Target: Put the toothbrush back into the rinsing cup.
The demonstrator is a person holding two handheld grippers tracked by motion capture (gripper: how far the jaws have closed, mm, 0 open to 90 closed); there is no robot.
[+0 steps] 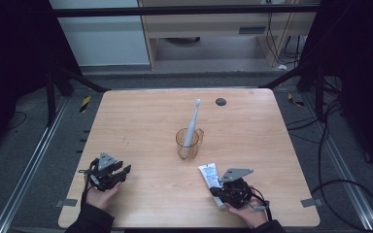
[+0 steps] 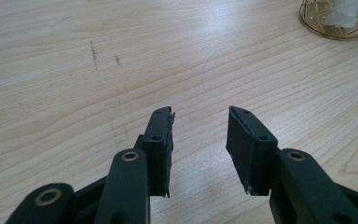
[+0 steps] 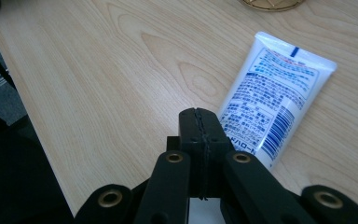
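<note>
A light wooden table [image 1: 141,126] with rounded corners stands on a dark grey floor [image 1: 29,145]. Metal rails [image 1: 26,170] run along the floor past its left and right edges. Beyond the far edge stand a white panel [image 1: 107,43] and a pale wooden cabinet [image 1: 213,24]. Black cables [image 1: 330,160] trail over the floor at the right. Dark drapes close off both sides.

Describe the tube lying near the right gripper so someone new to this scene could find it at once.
On the wooden table, look at the near edge right of centre, just in front of the amber cup holding a toothbrush. The white tube lies flat beside the shut right gripper, marked by blue print and a barcode.
</note>
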